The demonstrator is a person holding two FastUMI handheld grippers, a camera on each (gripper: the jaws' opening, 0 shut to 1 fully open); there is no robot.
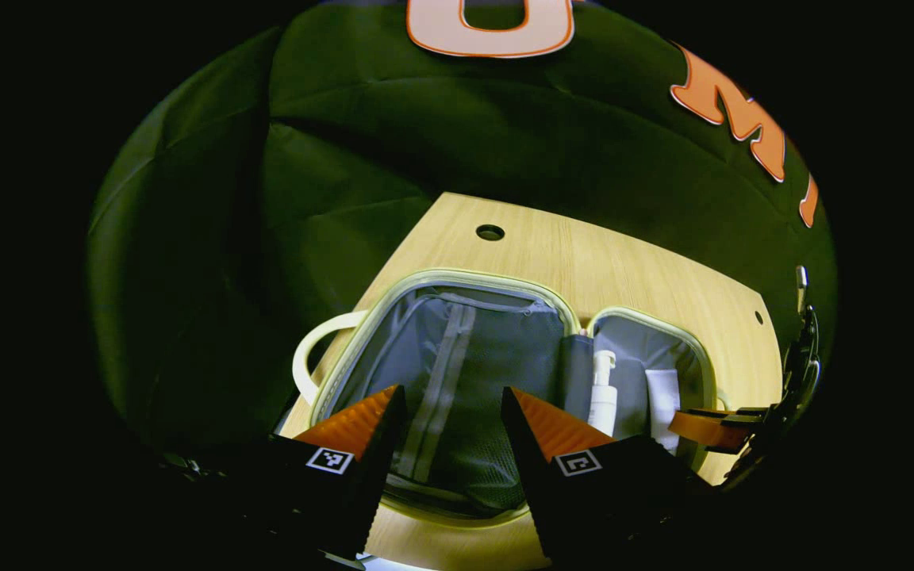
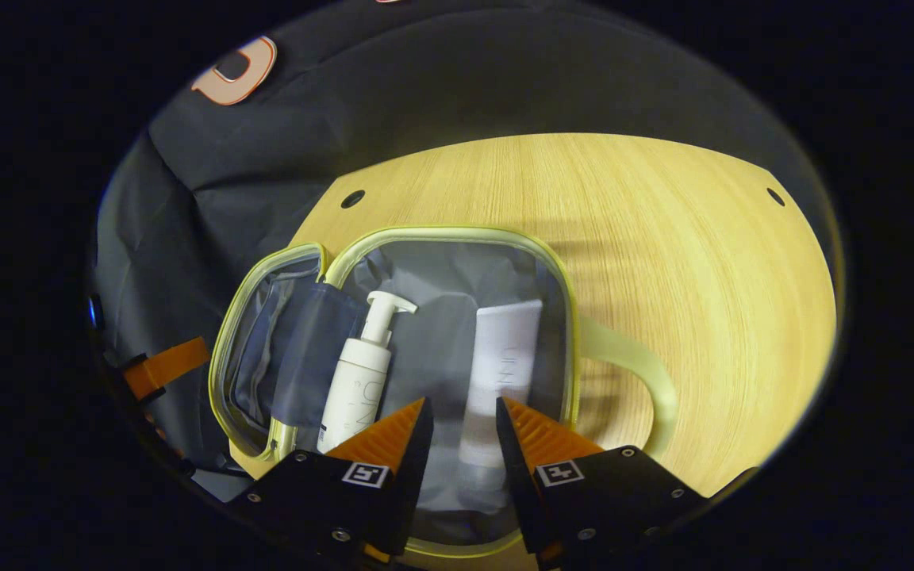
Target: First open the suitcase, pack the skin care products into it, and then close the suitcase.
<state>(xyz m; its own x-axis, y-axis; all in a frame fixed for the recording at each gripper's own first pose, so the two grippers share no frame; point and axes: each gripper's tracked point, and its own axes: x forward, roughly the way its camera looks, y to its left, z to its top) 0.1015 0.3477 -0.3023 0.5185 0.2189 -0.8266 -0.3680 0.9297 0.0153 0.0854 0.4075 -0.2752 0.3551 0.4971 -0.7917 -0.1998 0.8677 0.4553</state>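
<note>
Left gripper (image 1: 451, 408) is released, fingers apart, nothing btw them, above the suitcase (image 1: 441, 317) lid half. Right gripper (image 2: 461, 420) also released, over the other half w/ pump bottle (image 2: 362, 373) and tube (image 2: 505, 357) lying inside. Suitcase lies open on wooden table (image 2: 663, 238).

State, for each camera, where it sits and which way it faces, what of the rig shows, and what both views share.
Left gripper view: rides the left gripper, facing down over the suitcase's mesh half; own jaws open.
Right gripper view: rides the right gripper, facing down at the pump bottle and tube; own jaws open.
Shared: open suitcase, both products, wooden table.
</note>
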